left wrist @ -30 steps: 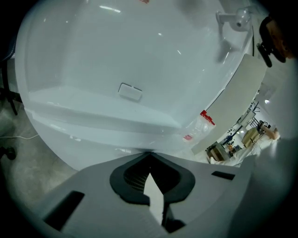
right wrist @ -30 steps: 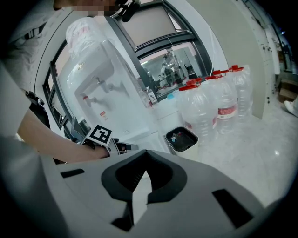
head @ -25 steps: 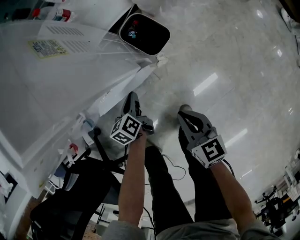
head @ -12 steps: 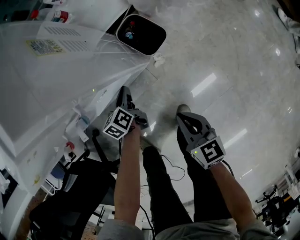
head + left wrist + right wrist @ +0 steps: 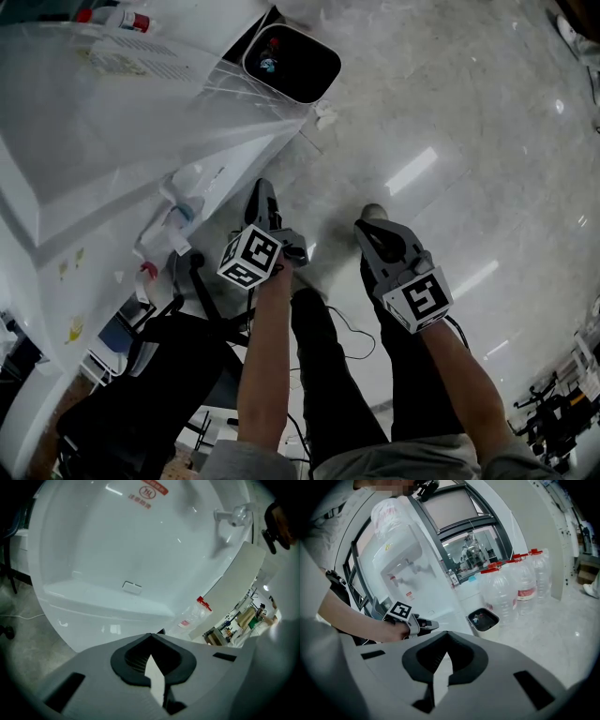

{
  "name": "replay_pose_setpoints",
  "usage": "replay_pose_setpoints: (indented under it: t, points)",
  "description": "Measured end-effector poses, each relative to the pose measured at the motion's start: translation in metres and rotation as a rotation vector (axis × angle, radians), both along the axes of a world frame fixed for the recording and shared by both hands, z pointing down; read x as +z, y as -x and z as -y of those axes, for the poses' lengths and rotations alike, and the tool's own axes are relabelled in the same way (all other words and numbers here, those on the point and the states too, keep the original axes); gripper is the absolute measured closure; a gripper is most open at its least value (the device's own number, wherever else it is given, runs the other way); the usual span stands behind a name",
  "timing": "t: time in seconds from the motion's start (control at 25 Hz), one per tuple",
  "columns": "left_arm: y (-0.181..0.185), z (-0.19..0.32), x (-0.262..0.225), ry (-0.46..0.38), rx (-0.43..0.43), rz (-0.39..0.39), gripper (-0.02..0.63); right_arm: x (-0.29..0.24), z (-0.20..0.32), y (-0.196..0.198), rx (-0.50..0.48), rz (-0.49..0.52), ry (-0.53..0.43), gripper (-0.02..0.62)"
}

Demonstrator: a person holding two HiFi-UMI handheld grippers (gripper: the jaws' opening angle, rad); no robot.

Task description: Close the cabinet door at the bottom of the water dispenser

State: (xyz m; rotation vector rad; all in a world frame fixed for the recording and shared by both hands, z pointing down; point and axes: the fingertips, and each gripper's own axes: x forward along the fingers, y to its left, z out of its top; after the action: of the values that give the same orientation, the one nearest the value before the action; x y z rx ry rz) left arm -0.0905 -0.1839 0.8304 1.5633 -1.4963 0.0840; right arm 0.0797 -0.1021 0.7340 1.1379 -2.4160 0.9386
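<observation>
The white water dispenser [image 5: 122,122] fills the left of the head view; it also stands at the back in the right gripper view [image 5: 405,569]. Its white lower cabinet door [image 5: 108,550], with a small rectangular latch recess [image 5: 132,587], fills the left gripper view and looks flush with the body. A tap [image 5: 234,515] shows at the upper right. My left gripper [image 5: 263,190] [image 5: 151,637] is shut and holds nothing, its tip close to the door's front. My right gripper [image 5: 372,217] [image 5: 445,637] is shut and empty, over the floor beside it.
A white bin [image 5: 291,64] with a black liner stands just past the dispenser. Several large water bottles [image 5: 515,583] stand behind it. A black office chair [image 5: 141,394] is at the lower left. The person's legs [image 5: 328,375] and a thin cable [image 5: 352,333] are below.
My left gripper swung left toward the dispenser half a second ago and has come back a little to the right. The right gripper has hardly moved.
</observation>
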Motion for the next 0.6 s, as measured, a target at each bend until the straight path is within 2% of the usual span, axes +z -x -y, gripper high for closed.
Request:
replay_pose_setpoints:
  t: [0.2,0.6]
  points:
    - [-0.002,-0.036,-0.019,-0.026,0.075,0.028,0.598,-0.004,-0.018,0.018,-0.016,0.000,-0.001,0.586]
    - [0.020,-0.100,-0.070,-0.092,0.098,0.013,0.598,-0.016,-0.062,0.064,-0.009,0.029,-0.026,0.588]
